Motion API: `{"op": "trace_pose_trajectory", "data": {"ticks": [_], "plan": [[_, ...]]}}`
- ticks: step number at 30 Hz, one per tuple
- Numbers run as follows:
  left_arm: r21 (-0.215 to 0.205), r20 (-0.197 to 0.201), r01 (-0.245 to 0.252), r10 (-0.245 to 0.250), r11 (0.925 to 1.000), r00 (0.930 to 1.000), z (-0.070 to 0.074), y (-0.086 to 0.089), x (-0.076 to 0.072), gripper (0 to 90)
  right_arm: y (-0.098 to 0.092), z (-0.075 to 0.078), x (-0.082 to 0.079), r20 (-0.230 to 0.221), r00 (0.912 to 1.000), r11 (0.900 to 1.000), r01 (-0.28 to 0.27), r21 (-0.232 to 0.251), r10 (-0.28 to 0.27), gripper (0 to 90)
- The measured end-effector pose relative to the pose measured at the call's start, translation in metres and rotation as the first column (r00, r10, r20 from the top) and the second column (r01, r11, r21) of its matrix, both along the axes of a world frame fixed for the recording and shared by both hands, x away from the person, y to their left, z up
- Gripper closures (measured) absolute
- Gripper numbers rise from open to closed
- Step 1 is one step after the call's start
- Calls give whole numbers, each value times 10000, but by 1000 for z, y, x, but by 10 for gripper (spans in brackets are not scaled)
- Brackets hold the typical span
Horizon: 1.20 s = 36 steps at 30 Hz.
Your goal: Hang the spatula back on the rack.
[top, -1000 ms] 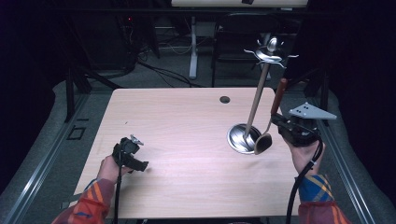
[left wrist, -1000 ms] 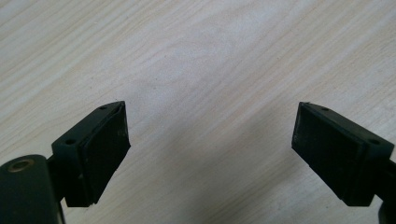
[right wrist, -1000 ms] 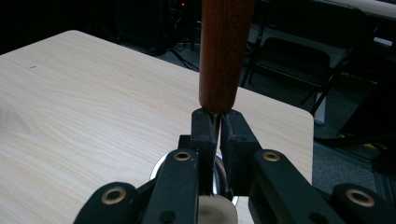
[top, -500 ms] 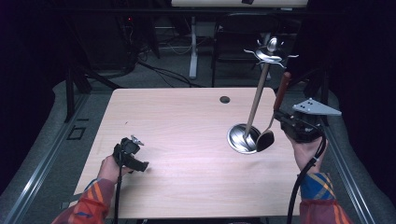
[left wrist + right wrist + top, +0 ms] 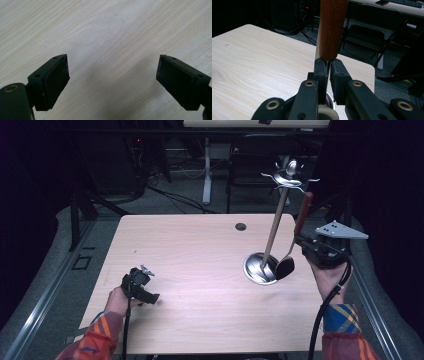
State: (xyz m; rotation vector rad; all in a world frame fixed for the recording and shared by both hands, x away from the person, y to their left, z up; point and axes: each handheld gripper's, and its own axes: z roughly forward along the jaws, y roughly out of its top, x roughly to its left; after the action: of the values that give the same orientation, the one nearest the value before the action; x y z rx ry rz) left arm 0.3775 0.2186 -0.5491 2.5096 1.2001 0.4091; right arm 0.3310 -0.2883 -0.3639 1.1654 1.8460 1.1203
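Gripping a ladle (image 5: 292,247) by the metal neck below its brown wooden handle (image 5: 331,27), the right gripper (image 5: 305,242) has its 2 jaws closed tight. Ladle bowl hangs just beside the round steel base of a utensil stand (image 5: 272,237) on the table (image 5: 200,250). Left gripper (image 5: 145,287), jaws wide apart and empty, sits low over bare wood near the front left.

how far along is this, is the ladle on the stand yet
Done: the right tool is clamped on the ladle just below its wooden handle. In hand: the ladle is lifted beside the stand. Left: none of its hooks holds it. The left tool rests open on the table.
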Motion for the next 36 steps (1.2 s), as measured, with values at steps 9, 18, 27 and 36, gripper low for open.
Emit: {"op": "trace_pose_trajectory", "data": {"ticks": [9, 18, 27, 36], "plan": [[51, -8, 34, -34, 10000, 10000, 0, -1, 0, 109, -3, 7, 2, 61, 10000, 9999, 14, 155, -15, 841], [96, -17, 57, -57, 9999, 10000, 0, -1, 0, 110, -2, 9, 5, 130, 9999, 9998, -4, 191, 1, 840], [103, -20, 66, -66, 9999, 10000, 0, -1, 0, 110, 2, 10, 9, 69, 10000, 9999, -69, 92, 68, 840], [98, -34, 75, -74, 9999, 10000, -1, -1, 0, 110, 1, 11, 15, -79, 9999, 9999, -122, 108, 123, 839]]}}
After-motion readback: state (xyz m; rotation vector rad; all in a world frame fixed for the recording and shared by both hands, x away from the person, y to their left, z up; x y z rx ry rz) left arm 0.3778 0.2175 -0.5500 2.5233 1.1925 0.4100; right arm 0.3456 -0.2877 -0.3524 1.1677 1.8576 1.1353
